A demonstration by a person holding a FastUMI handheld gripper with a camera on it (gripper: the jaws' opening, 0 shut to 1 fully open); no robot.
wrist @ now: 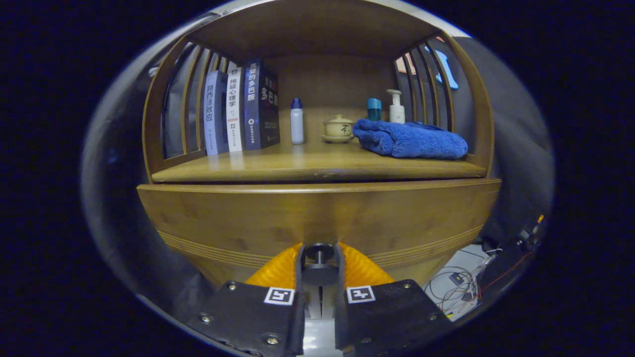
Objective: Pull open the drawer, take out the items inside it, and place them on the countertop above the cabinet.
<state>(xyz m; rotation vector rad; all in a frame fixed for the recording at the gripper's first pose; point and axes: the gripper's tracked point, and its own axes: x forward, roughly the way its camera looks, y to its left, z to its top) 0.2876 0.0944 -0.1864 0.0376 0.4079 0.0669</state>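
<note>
Tongs (319, 255) closed narrow around small dark round metal drawer knob (319, 252), both fingers against its sides. Wooden drawer front (317, 213) looks shut, or barely out; contents hidden. Wooden tabletop (307, 166) above carries folded blue towel (411, 140). Risk: the knob is small, so an off-axis pull could slip the fingers off.

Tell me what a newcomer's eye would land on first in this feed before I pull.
First the gripper right up front, its fingers closed around the dark drawer knob on the wooden drawer front. Next the blue towel heaped on the countertop above, beyond the fingers, with a row of upright books on the far side from it and a small lidded cup between.
</note>
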